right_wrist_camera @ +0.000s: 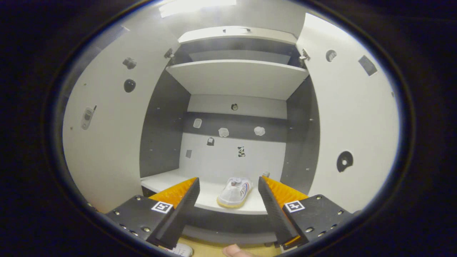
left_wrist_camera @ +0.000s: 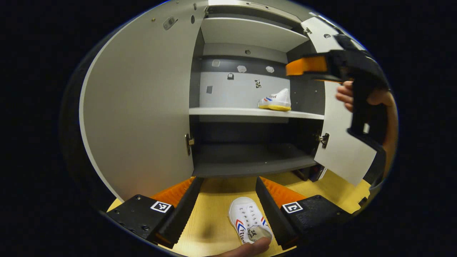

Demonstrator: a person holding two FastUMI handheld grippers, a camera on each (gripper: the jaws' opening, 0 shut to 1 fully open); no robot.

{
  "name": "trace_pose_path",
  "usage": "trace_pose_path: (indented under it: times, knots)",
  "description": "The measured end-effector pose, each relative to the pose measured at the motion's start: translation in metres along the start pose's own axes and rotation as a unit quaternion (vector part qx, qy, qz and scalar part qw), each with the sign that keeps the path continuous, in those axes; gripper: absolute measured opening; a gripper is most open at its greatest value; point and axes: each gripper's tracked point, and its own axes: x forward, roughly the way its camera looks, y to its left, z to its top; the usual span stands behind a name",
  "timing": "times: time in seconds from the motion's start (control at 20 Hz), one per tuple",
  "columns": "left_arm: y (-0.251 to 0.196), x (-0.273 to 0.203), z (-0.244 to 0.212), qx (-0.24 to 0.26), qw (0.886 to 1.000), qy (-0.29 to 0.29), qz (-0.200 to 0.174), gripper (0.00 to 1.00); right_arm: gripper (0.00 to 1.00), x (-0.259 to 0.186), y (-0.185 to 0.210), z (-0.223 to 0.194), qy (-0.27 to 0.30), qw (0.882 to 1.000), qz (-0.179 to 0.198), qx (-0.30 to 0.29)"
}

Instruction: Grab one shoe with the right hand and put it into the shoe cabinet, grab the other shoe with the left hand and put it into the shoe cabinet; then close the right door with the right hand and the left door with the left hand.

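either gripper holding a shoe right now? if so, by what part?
Nothing held. Left gripper is open above the shoe on the floor; right gripper is open, and the other shoe sits on the cabinet shelf.

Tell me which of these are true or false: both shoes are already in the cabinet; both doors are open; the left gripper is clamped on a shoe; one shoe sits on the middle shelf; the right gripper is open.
1. Both shoes are in the cabinet. False: one shoe on the floor lies outside it.
2. Both doors are open. True: the left door and the right door stand swung out.
3. The left gripper is clamped on a shoe. False: it is open, touching nothing.
4. One shoe on the shelf rests on the middle shelf. True.
5. The right gripper is open. True.
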Motion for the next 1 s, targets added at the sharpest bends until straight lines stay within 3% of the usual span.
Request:
trace_pose_path:
  times: [0.25,0.4,0.6,0.75,0.9,1.0]
  knots:
    - [0.002,0.011,-0.059,0.01,0.998,0.067,0.005,0.98,0.98,-0.08,-0.022,-0.022,-0.004,0.999,-0.04,0.012]
    - [-0.003,0.014,-0.092,0.012,0.995,0.098,-0.002,0.97,0.98,-0.122,-0.023,-0.051,0.019,0.999,-0.039,0.032]
    - [-0.007,0.024,-0.126,0.001,0.994,0.107,-0.013,0.97,0.98,-0.174,-0.032,-0.08,0.047,0.995,-0.062,0.059]
    - [-0.013,0.028,-0.155,-0.005,0.991,0.135,-0.024,0.98,0.98,-0.201,-0.035,-0.074,0.045,0.995,-0.063,0.066]
    - [-0.021,0.028,-0.177,0.005,0.985,0.171,-0.035,0.97,0.98,-0.213,-0.052,-0.053,0.012,0.995,-0.088,0.048]
    - [-0.022,0.033,-0.18,0.003,0.985,0.173,-0.03,0.94,0.98,-0.223,-0.046,-0.045,-0.006,0.995,-0.085,0.051]
